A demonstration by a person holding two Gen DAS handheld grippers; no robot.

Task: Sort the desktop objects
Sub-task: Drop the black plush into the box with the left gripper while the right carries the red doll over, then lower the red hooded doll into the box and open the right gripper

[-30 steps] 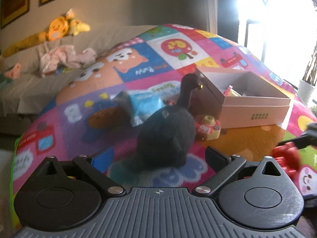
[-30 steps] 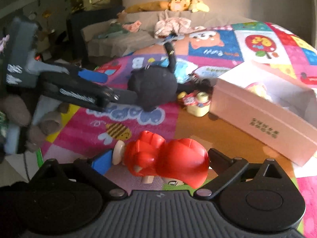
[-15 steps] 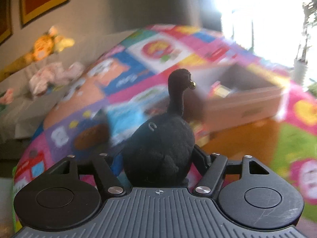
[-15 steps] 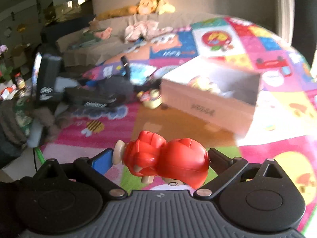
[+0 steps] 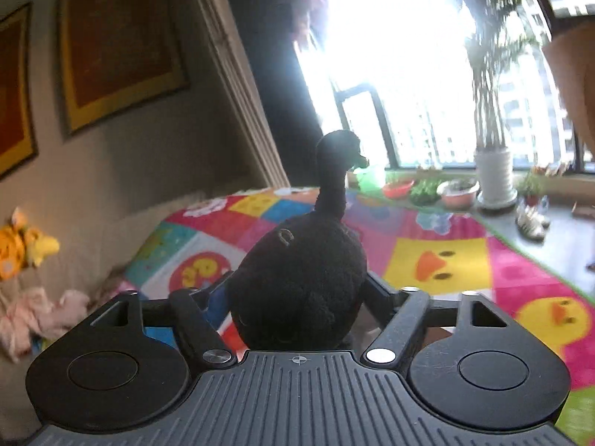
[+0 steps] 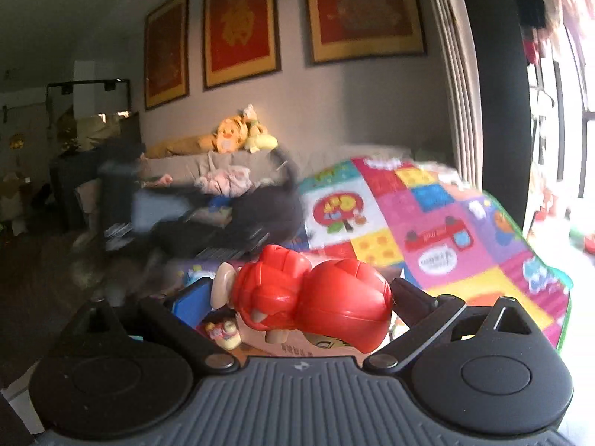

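My left gripper (image 5: 297, 290) is shut on a black plush duck (image 5: 301, 278), held high above the colourful play mat (image 5: 438, 260), neck upright. In the right wrist view the left gripper (image 6: 238, 223) and the duck (image 6: 271, 204) show as a blur at mid-left. My right gripper (image 6: 301, 297) is shut on a red plastic toy figure (image 6: 316, 301), raised over the mat (image 6: 427, 230). Just below the figure, part of the pink cardboard box (image 6: 293, 349) and a small yellow toy (image 6: 223, 334) peek out.
A sofa with a yellow plush (image 6: 230, 137) and pink clothes (image 6: 227, 182) stands along the wall. A bright window, a potted plant in a white pot (image 5: 494, 174) and bowls (image 5: 457, 189) line the far floor. Framed pictures (image 6: 241, 26) hang on the wall.
Both grippers have risen and tilted up with their toys; the left closed on the duck and lifted it off the mat. The box has dropped almost out of both views.
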